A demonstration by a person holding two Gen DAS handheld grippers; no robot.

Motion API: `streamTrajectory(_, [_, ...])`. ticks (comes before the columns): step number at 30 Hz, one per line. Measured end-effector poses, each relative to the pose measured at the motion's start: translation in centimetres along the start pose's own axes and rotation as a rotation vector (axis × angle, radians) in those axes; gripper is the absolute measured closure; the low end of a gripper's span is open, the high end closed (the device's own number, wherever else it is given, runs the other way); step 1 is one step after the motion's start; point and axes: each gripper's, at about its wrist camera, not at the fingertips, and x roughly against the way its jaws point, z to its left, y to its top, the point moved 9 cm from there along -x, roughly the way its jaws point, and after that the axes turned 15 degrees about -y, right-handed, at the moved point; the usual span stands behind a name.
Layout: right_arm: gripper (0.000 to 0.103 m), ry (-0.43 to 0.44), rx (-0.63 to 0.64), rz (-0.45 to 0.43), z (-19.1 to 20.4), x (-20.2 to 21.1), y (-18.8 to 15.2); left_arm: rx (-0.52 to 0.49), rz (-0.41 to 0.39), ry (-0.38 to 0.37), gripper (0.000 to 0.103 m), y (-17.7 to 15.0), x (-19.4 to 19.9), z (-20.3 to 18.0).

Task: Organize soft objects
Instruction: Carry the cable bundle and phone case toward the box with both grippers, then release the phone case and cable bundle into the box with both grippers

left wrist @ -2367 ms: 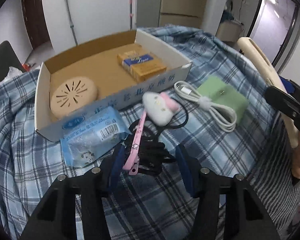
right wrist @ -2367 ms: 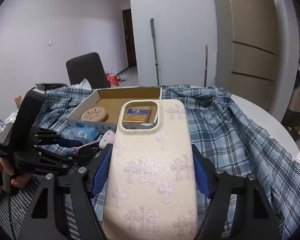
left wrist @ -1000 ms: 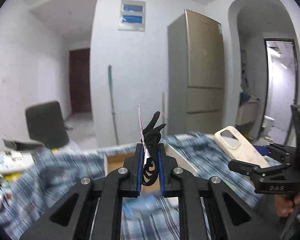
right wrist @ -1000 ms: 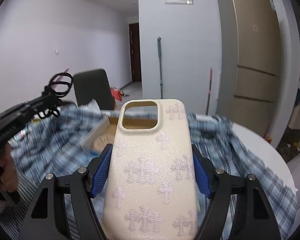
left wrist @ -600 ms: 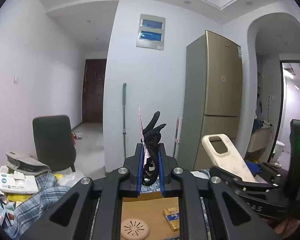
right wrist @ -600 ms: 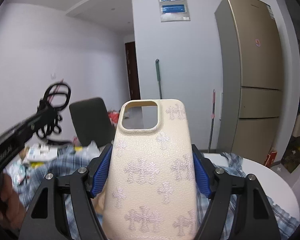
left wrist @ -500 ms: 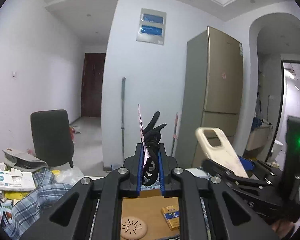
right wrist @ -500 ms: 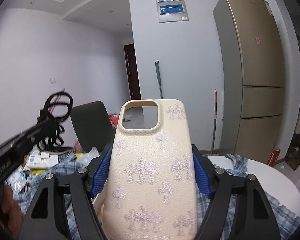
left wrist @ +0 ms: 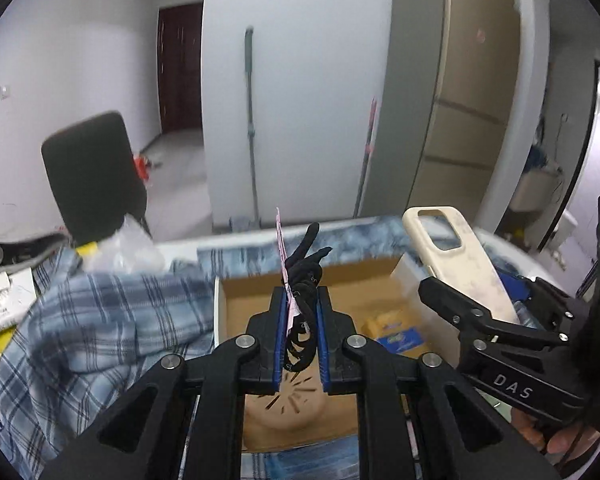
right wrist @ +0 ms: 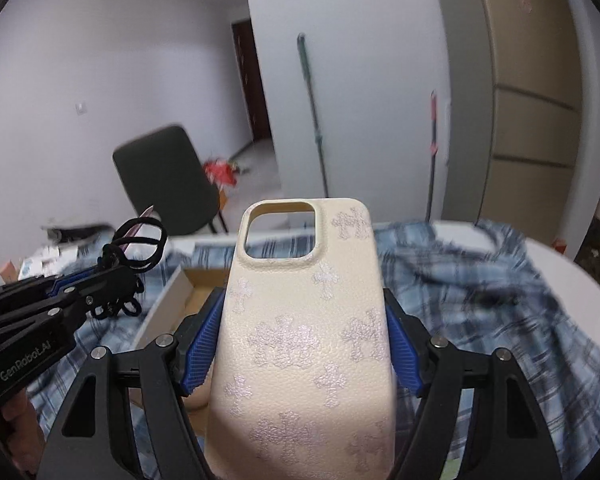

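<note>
My left gripper (left wrist: 299, 320) is shut on a bundle of black hair ties (left wrist: 305, 280) with a pink card tag, held above the open cardboard box (left wrist: 220, 312). The same bundle of black hair ties (right wrist: 140, 240) shows at the left of the right wrist view, in the left gripper (right wrist: 112, 280). My right gripper (right wrist: 304, 344) is shut on a cream phone case (right wrist: 304, 320) with pale cross patterns, its camera cut-out at the top. In the left wrist view the phone case (left wrist: 456, 256) rises at the right, over the box's right side.
Inside the box lie a round tan vented disc (left wrist: 288, 404) and a yellow-and-blue packet (left wrist: 396, 332). A blue plaid cloth (left wrist: 100, 320) covers the round white table (right wrist: 572, 280). A black chair (left wrist: 92, 176), mops (left wrist: 252, 120) and a fridge (left wrist: 460, 92) stand behind.
Both grippers have tilted down and moved toward the box, which now fills more of both views. Each keeps its grip.
</note>
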Motion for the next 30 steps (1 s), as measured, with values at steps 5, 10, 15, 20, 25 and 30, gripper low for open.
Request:
streamTrajectory(5, [0.031,-0.012,0.085,0.074,1.2,-2.7,-2.9,0.019,0.085,-0.002,0.089,-2.1,-2.3,1.2])
streamTrajectory(10, [0.031,-0.010,0.085,0.113,1.0,-3.9,-3.7,0.058,0.133,-0.002,0.089,-3.4,-3.7,2.3])
streamTrajectory(15, [0.031,-0.004,0.064,0.164,0.9,-5.2,-4.6,0.063,0.149,0.003,0.089,-3.9,-4.2,2.5])
streamTrajectory(20, [0.031,-0.011,0.034,0.140,0.7,-5.2,-3.8,0.052,0.137,0.014,0.089,-3.8,-4.1,2.2])
streamTrajectory(25, [0.031,0.004,0.034,0.177,1.2,-6.4,-4.2,0.050,0.146,0.027,0.089,-3.9,-4.4,2.4])
streamTrajectory(30, [0.031,-0.005,0.031,0.173,1.4,-6.7,-4.4,0.056,0.164,0.029,0.085,-4.3,-4.8,2.5])
